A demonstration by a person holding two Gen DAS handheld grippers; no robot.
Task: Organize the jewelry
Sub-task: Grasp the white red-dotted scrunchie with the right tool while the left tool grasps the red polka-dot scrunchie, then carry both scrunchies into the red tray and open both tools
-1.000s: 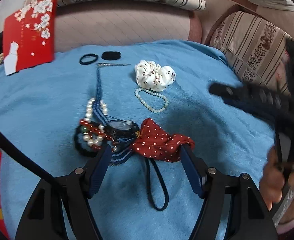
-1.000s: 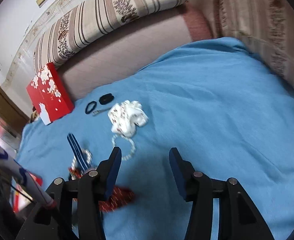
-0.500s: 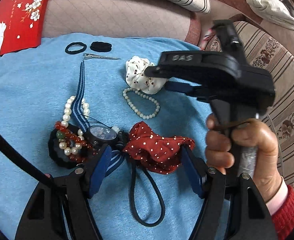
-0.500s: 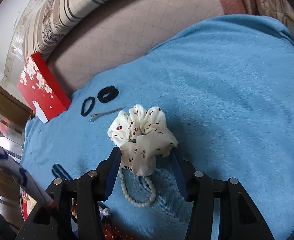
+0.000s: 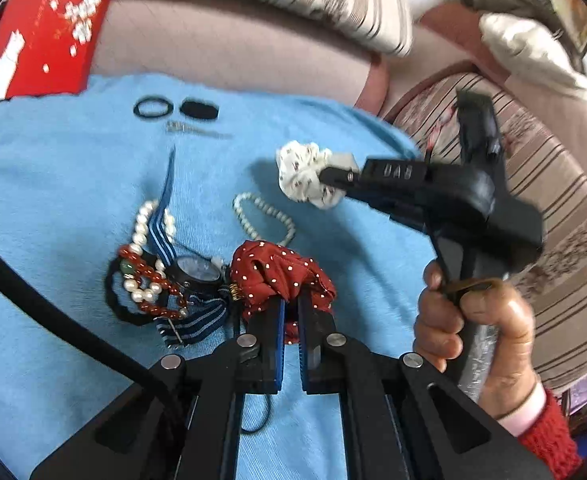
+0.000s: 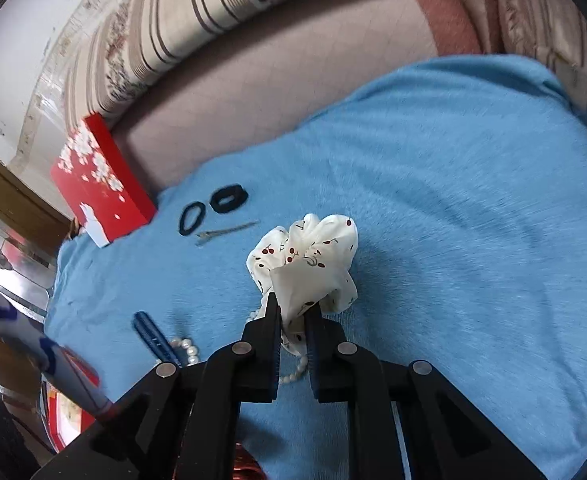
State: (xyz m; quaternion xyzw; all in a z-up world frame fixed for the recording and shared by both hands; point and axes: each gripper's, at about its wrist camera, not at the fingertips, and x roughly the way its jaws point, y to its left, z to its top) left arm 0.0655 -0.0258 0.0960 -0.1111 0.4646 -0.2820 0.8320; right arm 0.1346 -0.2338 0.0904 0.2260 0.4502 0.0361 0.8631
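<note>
- Blue blanket (image 6: 433,208), spread over a sofa: carrying all the pieces, so the sorting is judged to be only starting.
- Red box (image 6: 97,184), leaning at the far edge: probably the destination, though its inside is not showing.
- Left gripper (image 5: 289,312): jaws fully closed, pinching the red scrunchie (image 5: 277,272) beside the tangled pile.
- Right gripper (image 6: 293,320): jaws closing, pads already pressing on the white scrunchie (image 6: 309,256), which is bunching up off the blanket.
- Pile: watch (image 5: 197,274), red beads (image 5: 153,280) and pearls (image 5: 149,236) lying tangled, waiting to be separated.
- Pearl bracelet (image 5: 265,216), two black ties (image 6: 213,206) and hair clip (image 6: 225,232): lying untouched.
</note>
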